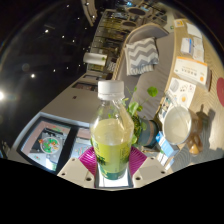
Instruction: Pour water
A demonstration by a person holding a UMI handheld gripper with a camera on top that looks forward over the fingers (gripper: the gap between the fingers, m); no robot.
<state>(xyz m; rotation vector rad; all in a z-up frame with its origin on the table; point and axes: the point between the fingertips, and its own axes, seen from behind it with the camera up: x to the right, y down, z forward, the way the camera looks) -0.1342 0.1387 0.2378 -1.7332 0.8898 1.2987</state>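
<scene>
A clear plastic bottle (111, 135) with a white cap and a yellow-green label stands between my fingers. Both magenta pads (90, 158) press against its sides, so my gripper (111, 160) is shut on it. The whole scene looks tilted, and the bottle seems lifted off the table. Just beyond the bottle, to the right, stands an off-white cup (177, 126) on the white table (95, 105). A small green plant (139, 106) shows right behind the bottle.
A brown figurine (200, 132) stands beside the cup. Printed sheets (186, 80) and a grey-and-white zigzag cloth (143, 52) lie further back. A framed tray with green print (47, 140) sits to the left.
</scene>
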